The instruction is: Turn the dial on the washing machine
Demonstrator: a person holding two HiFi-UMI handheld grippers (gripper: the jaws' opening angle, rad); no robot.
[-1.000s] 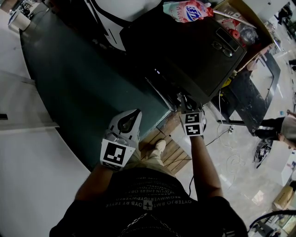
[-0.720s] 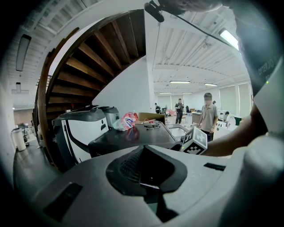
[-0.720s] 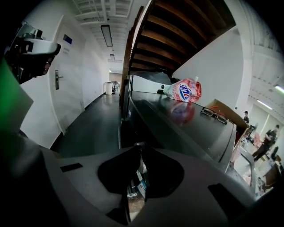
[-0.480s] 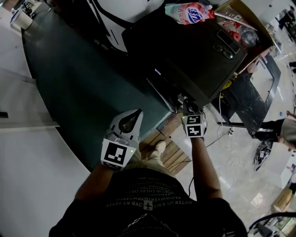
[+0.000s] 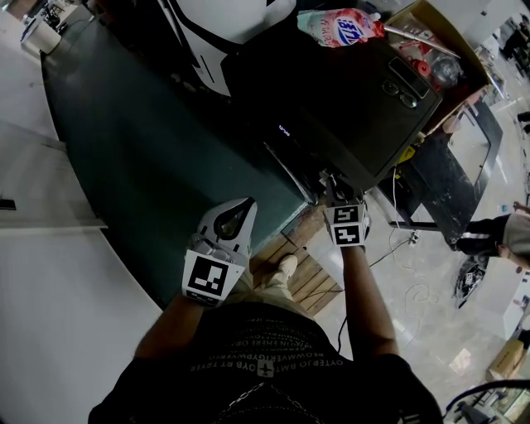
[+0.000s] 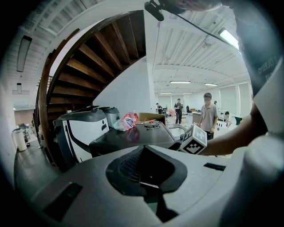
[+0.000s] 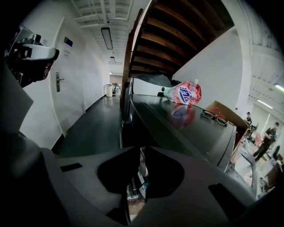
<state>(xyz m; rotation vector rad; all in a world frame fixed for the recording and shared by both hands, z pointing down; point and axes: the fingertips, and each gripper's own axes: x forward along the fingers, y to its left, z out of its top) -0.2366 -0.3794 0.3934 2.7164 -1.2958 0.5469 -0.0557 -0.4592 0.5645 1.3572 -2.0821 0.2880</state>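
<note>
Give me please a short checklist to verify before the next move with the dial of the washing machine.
1. Right gripper at the front edge of the washing machine: ok.
2. Dial between its jaws, which stand close on it: ok.
3. Grip firm enough to turn: cannot tell.
4. Left gripper shut, empty, apart from the machine: ok.
5. Detergent pouch and glasses on the lid, away from the right gripper: ok.
</note>
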